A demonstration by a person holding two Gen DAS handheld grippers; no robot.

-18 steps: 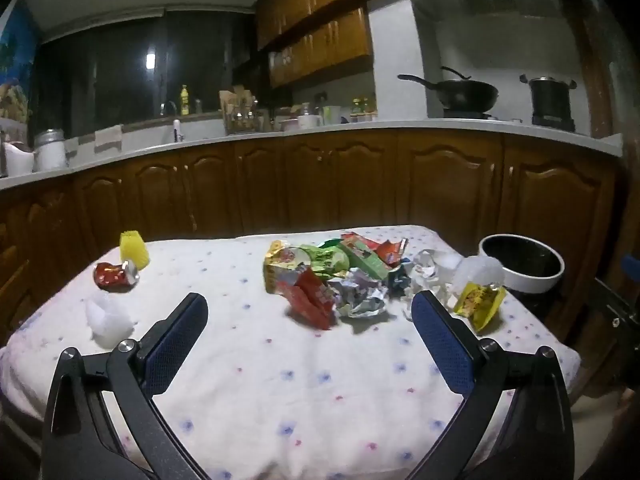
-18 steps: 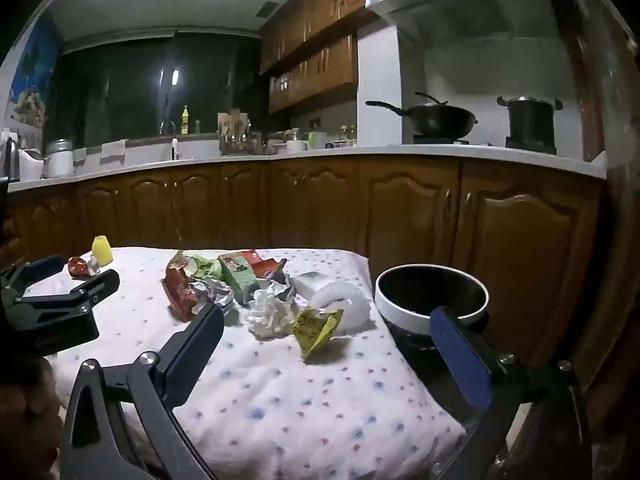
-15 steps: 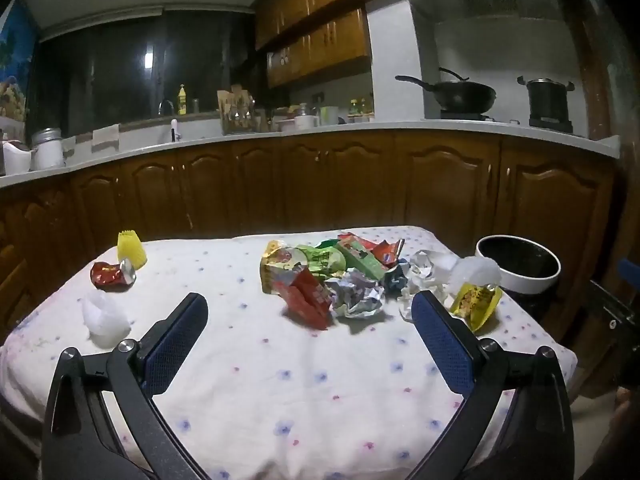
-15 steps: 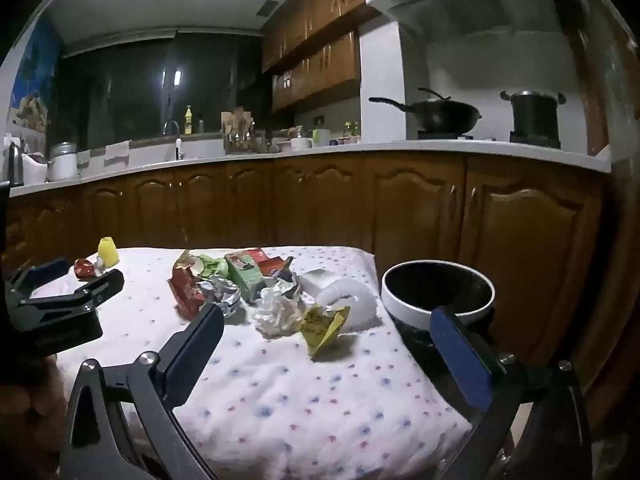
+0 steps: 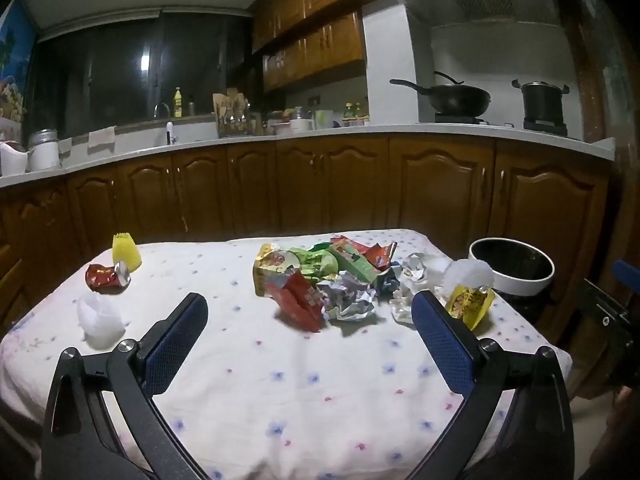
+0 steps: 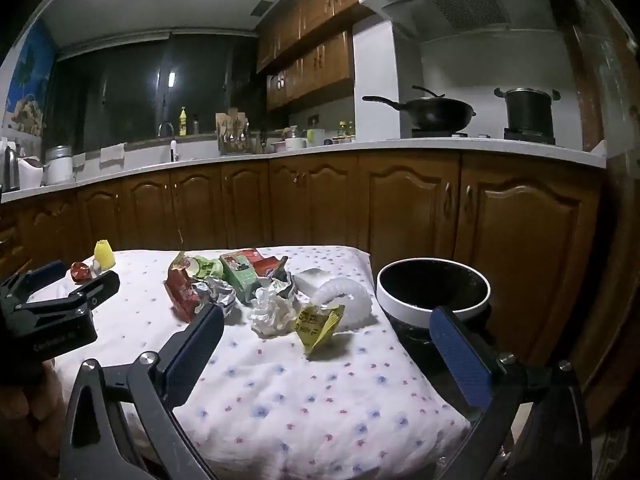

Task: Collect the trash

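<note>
A dim kitchen with brown cabinets and a pale countertop runs behind a surface covered in a white flowered cloth. Most of the trash sits in a heap toward the far right of that surface: a red wrapper, a green carton, crumpled foil and a yellow packet at the right edge. Well apart on the left lie a crushed red can, a yellow cup just behind it, and a white cup nearer the camera. A black bin with a white rim stands just beside the surface's right end. The left tool hangs above the cloth, fingers spread wide, gripping nothing. The right tool is likewise spread and empty, its right finger in front of the bin.
</note>
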